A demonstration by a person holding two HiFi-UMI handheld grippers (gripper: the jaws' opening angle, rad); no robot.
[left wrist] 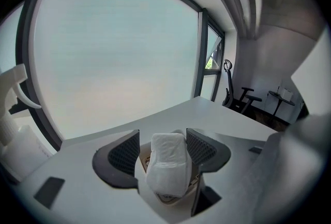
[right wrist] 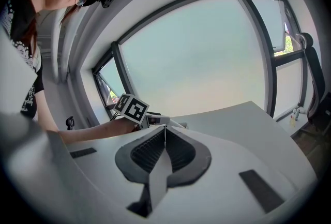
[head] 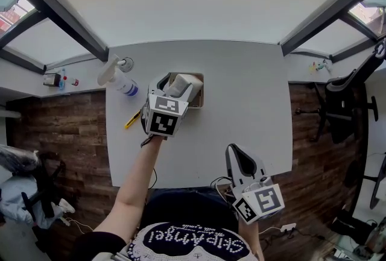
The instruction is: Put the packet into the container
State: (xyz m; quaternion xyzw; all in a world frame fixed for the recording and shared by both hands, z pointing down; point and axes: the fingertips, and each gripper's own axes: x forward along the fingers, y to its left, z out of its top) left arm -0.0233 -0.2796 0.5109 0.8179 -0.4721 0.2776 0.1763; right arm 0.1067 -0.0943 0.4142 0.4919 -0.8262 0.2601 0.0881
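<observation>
Task nearly done, by my read; packet [head: 184, 82] is already at the container [head: 199, 96], lower end down inside it, upper end poking above the rim; what's left is to let go fully, pull my left gripper [head: 178, 90] clear, and maybe push the packet lower if it should sit flat.

Nearest me, my right gripper [head: 236, 154] hangs over the near edge of the table [head: 241, 91]; right gripper view shows its jaws pressed together [right wrist: 164, 137], nothing between them; idle, well apart from the container.

Further out, my left gripper reaches over the container; left gripper view shows its jaws [left wrist: 163, 140] standing apart with the white packet [left wrist: 168, 166] upright and a bit tilted between them; packet touches the pad on that view's right, a thin gap shows beside the other pad with brown container wall [left wrist: 145, 160] visible through it; so I judge the grip is loosened, not a firm pinch, and the packet rests on the container rather than on me.

Beyond and to the left on the table: a yellow pen-like thing [head: 132, 119] near the gripper, then a spray bottle [head: 117, 80] at the far left corner; neither touches the container.
</observation>
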